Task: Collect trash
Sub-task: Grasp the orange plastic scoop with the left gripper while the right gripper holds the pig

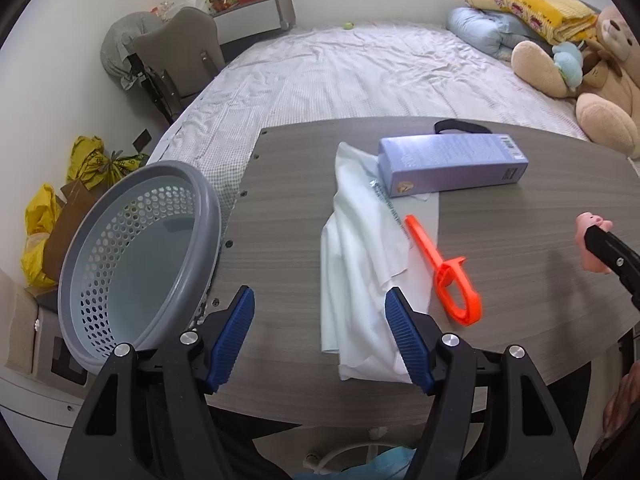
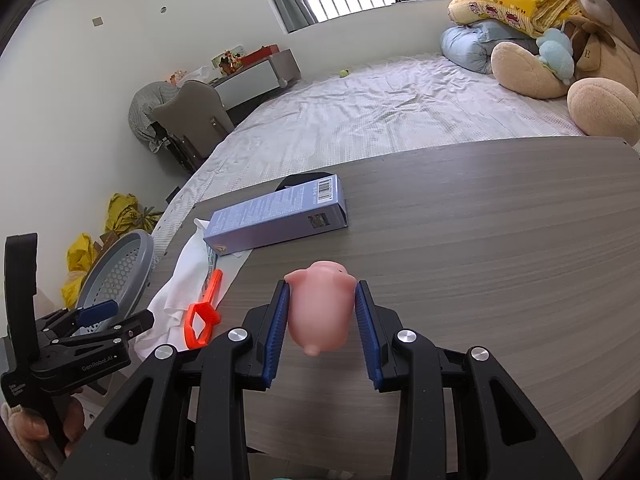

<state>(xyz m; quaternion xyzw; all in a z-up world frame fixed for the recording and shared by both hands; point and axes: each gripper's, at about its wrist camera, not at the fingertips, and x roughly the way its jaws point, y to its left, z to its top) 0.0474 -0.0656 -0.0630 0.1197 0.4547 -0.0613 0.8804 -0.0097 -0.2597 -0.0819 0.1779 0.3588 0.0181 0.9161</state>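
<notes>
Gripping a pink pig toy [image 2: 320, 312] in the right gripper [image 2: 322, 320], lower centre of the right wrist view, jaws pressed on both its sides above the grey wood-grain table [image 2: 480, 240].

Left gripper [image 1: 320, 332] wide apart, holding nothing, low centre over a white cloth [image 1: 360, 264]. Orange plastic tool [image 1: 448, 276] just right on the cloth's edge; lavender box [image 1: 452, 164] above, overlapping the cloth. Grey perforated basket [image 1: 132, 256] at lower left, tilted against the table edge.

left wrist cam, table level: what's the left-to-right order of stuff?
Grey basket → white cloth → orange plastic tool → pink pig toy held in the right claw. The purple box overlaps the cloth, so it is left out.
</notes>
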